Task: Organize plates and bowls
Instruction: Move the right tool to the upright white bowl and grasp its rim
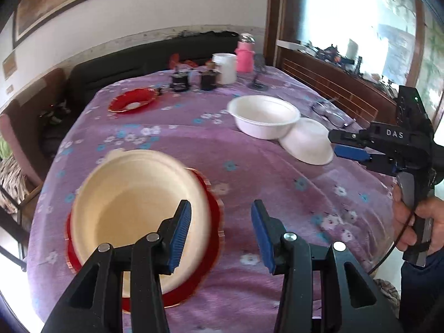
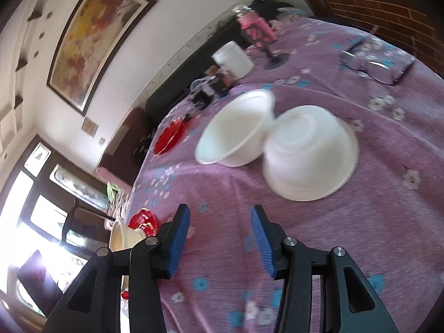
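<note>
1. Your left hand-held gripper (image 1: 220,236) stands partly open with nothing between its ribbed blue pads; only the cloth shows in the gap.
2. Your right hand-held gripper (image 2: 220,240) is likewise partly open and empty. In the left wrist view it reaches in from the right edge of the surface, close to the upturned bowl, though whether it touches the bowl cannot be told.
3. The surface (image 1: 249,183) is rounded and draped in a soft purple cloth printed with small white and blue flowers, lying in shallow creases.
4. Near the left front edge, a cream bowl (image 1: 138,202), smooth and matte, sits on a glossy red plate (image 1: 211,222) with a scalloped, gold-trimmed rim.
5. Toward the right edge stand two thin white bowls of foam-like or plastic make. The upright white bowl (image 1: 263,116) is round with a rolled rim; the overturned white bowl (image 1: 308,144) leans against its side, flat base up.
6. A second red plate (image 1: 131,101), equally shiny, lies alone toward the far left edge.
7. Along the far edge stand a white cylindrical tub (image 1: 226,66), a pink bottle (image 1: 245,57) and two small dark jars (image 1: 194,80).
8. A pair of glasses (image 2: 374,65) with clear lenses lies near the far right edge.
</note>
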Demonstrator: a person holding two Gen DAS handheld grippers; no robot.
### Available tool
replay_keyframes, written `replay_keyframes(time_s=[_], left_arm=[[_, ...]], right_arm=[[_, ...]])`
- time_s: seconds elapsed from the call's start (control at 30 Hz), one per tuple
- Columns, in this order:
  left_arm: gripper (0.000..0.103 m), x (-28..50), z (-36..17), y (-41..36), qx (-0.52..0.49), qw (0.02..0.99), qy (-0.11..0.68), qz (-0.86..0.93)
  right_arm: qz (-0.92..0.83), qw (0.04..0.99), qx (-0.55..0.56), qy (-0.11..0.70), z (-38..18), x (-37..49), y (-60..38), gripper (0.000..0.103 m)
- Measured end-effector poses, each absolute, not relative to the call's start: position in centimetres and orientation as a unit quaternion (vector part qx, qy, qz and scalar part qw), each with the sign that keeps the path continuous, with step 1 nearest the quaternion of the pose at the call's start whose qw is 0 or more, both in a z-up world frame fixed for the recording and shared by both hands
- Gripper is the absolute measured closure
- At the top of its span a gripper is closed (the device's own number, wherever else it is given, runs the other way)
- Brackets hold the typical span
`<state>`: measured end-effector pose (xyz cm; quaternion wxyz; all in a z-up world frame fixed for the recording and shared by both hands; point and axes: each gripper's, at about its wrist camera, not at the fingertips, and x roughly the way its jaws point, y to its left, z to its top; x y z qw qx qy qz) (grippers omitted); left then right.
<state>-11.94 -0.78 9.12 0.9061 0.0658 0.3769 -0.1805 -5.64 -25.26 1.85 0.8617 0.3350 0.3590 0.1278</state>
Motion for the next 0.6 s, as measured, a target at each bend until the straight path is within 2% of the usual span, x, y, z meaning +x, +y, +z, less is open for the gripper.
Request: replay_keyframes(time_s=[0.13, 0.4, 0.6], left_arm=[[0.051, -11.3, 8.1, -3.6, 0.074, 0.892, 0.396, -0.205], [0.051, -9.4, 6.6, -8.5, 0.081, 0.866, 0.431, -0.241], [0.051, -7.2, 7.4, -10.4, 0.049, 0.854, 0.452, -0.254]], right_arm=[[0.115, 0.859, 0.35, 0.356, 1.2, -5.9, -27.2, 0.052], [0.102, 0.856, 0.364, 0.352, 0.6, -5.6, -29.6, 0.051], [0.109, 0.865, 0.354, 0.339, 2.6, -3.1, -30.2, 0.051]])
